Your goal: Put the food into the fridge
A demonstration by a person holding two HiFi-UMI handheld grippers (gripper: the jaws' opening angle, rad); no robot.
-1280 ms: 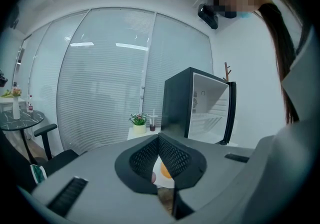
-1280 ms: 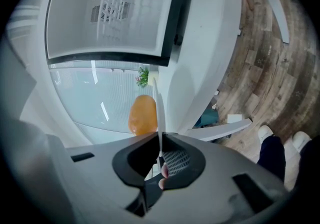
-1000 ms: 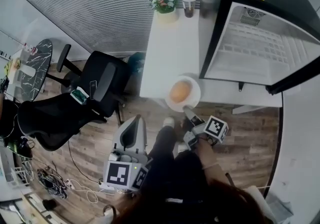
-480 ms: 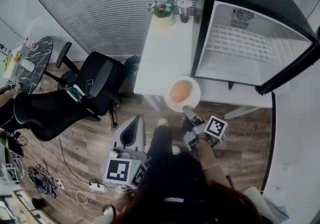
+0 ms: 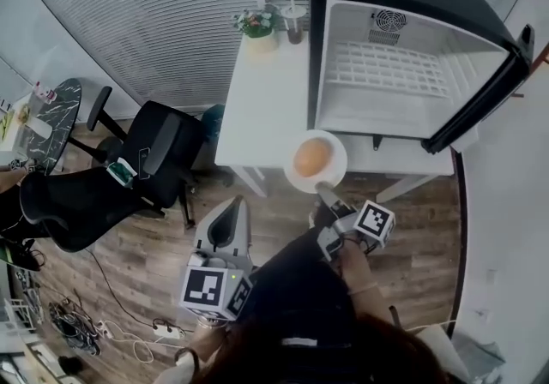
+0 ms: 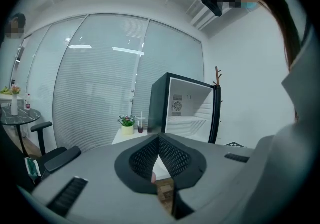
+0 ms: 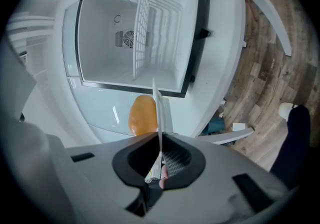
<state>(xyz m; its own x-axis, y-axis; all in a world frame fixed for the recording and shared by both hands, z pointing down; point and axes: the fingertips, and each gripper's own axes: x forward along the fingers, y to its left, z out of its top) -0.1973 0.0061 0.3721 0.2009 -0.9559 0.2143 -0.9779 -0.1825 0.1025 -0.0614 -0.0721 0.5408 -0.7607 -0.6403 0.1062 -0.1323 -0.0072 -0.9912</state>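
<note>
We see a white table (image 5: 262,108) ahead of the jaws, blind-covered windows (image 5: 163,14) beyond it, black office chairs (image 5: 163,155) left of them, wood-plank floor (image 5: 146,262) beneath.

Bright daylight through blinds (image 5: 154,22), fisheye edges, dark vignette, soft focus

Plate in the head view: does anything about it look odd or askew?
Nothing is spilled. Only oddity: the right claw pinches the white plate by its rim alone, the round orange food sitting on it, before the open fridge.

left gripper (image 6: 159,139) jaws together, empty; open fridge (image 6: 192,112) ahead, plant (image 6: 127,122) beside.
</note>
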